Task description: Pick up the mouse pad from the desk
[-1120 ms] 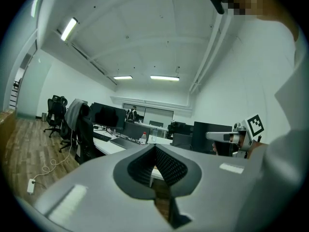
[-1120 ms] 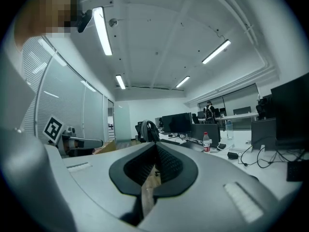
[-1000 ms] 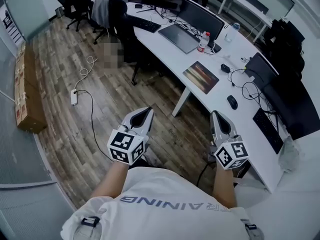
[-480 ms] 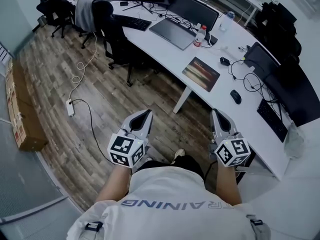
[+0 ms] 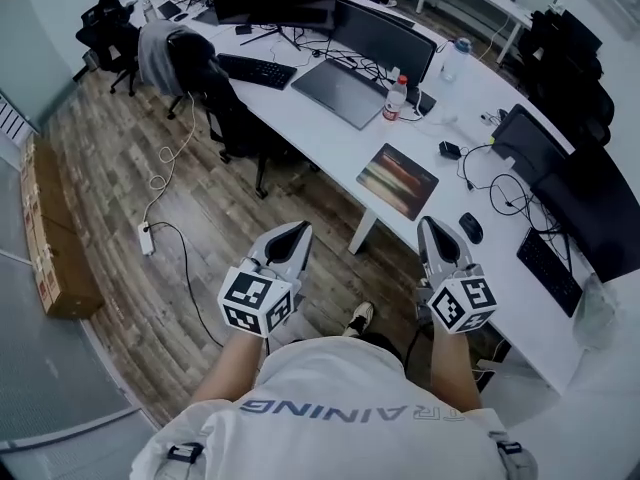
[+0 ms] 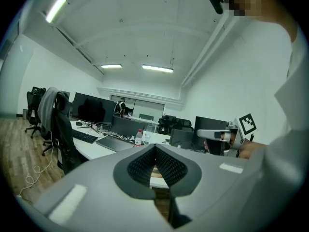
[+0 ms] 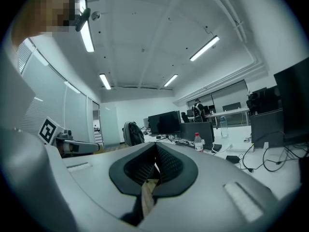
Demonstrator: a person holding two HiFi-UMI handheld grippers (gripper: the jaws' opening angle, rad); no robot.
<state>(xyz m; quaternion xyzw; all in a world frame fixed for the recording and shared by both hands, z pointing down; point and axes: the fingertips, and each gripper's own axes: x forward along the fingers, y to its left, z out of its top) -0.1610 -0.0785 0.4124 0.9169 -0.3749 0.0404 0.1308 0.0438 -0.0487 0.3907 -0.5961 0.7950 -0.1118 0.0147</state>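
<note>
Two grey hand-held grippers, left (image 5: pixel 297 231) and right (image 5: pixel 428 225), jaws pressed together and empty, hover at the long white curved desk's (image 5: pixel 322 136) front edge. One striped brown rectangular mouse pad (image 5: pixel 397 180) lies flat on that desk near its front edge, one black mouse (image 5: pixel 470 228) nearby, one red-capped clear bottle (image 5: pixel 395 98) farther back.

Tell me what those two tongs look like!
The left tongs and right tongs are pale grey, pointed wedges with dark ribbed pads inside. Each carries a white cube printed with black square markers. The person wears a white short-sleeved shirt.
</note>
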